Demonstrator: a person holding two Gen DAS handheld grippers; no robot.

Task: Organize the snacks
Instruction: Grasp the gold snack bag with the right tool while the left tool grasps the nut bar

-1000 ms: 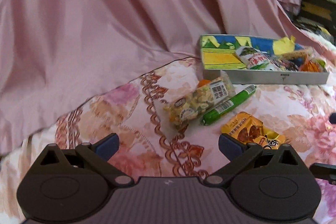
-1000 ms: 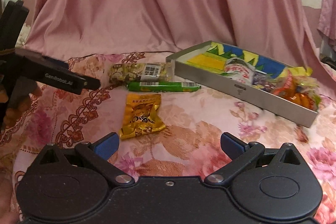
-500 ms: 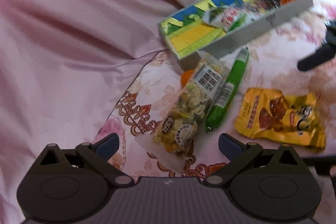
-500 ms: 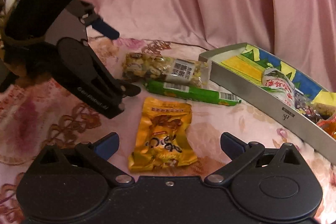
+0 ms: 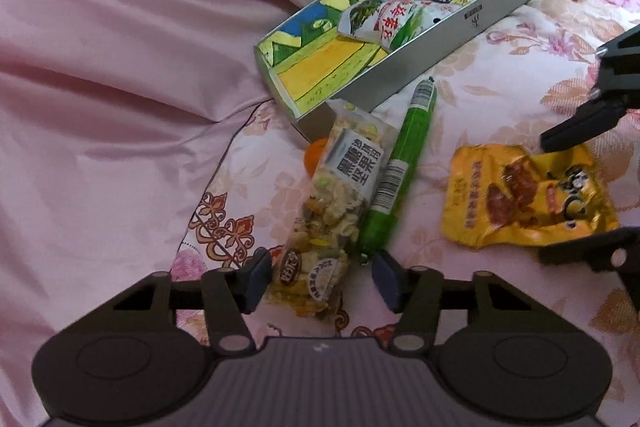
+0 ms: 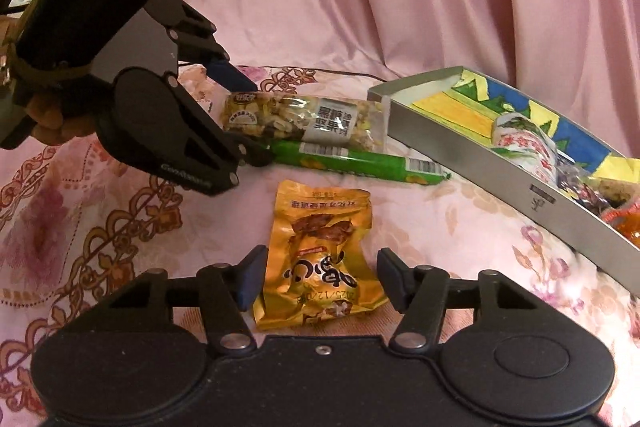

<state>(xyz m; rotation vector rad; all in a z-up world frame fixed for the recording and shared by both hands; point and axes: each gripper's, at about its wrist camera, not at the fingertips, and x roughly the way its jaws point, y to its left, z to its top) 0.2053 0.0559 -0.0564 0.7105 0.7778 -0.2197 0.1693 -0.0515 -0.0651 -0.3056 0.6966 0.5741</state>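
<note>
Closing on two packets at once, with both grips unsettled and the tray (image 6: 472, 151) waiting at the far right.

Left gripper (image 5: 320, 281) has just been closing around the near end of the nut bag (image 5: 336, 203); its fingers straddle the bag, apparently not pressing it yet. The green stick (image 5: 400, 173) lies touching the bag's right side, so a finger could catch it and drag both. Right gripper (image 6: 318, 279) has likewise just been closing, its fingers spread either side of the yellow pouch (image 6: 320, 247). The slick, puffy pouch may squirt out or lift by one edge. Working near each other, the grippers could collide when carrying to the tray.
</note>
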